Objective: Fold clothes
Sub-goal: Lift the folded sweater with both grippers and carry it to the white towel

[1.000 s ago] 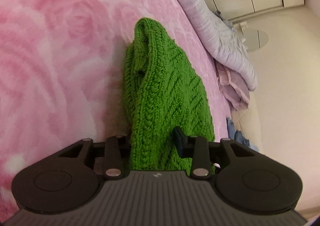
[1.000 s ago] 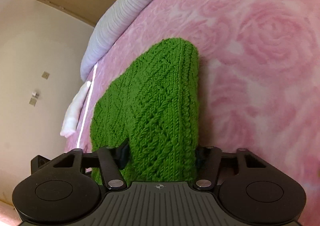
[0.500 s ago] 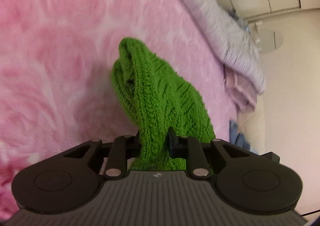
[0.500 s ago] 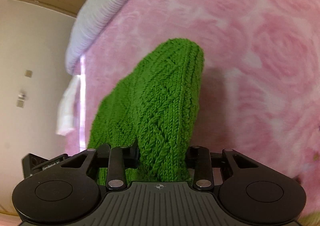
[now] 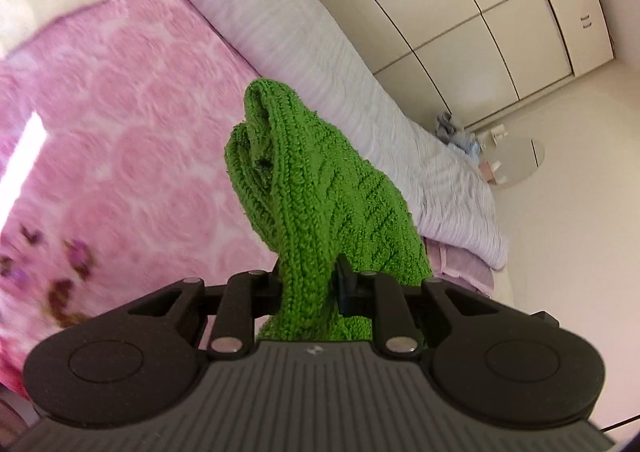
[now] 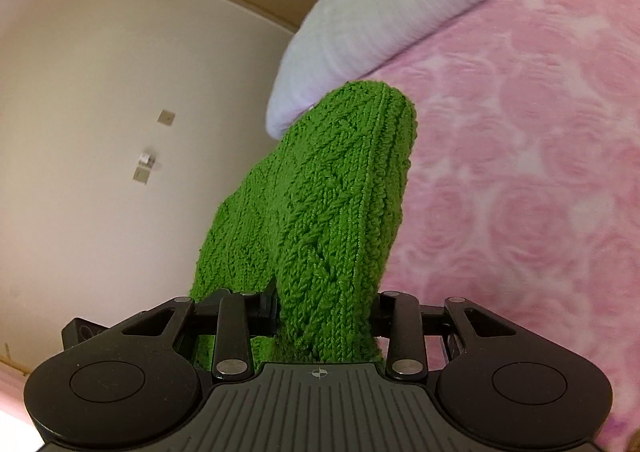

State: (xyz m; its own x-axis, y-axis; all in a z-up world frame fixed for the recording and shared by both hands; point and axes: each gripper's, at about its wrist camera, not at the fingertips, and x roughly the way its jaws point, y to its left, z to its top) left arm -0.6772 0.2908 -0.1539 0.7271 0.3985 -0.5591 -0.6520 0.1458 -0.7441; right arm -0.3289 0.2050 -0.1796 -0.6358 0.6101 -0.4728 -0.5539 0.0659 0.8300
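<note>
Our left gripper (image 5: 308, 286) clamped on green knit garment (image 5: 320, 204); right gripper (image 6: 326, 306) clamped on other end (image 6: 332, 212). Garment hangs bunched between them, above pink bed (image 5: 120, 140). We'd judge: keep grippers level, pull apart gently to flatten, lower evenly so fold lands square.

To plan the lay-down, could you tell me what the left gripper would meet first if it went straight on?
Probably the pink blanket on the bed; the left gripper already holds the green knit, and depth is unclear.
</note>
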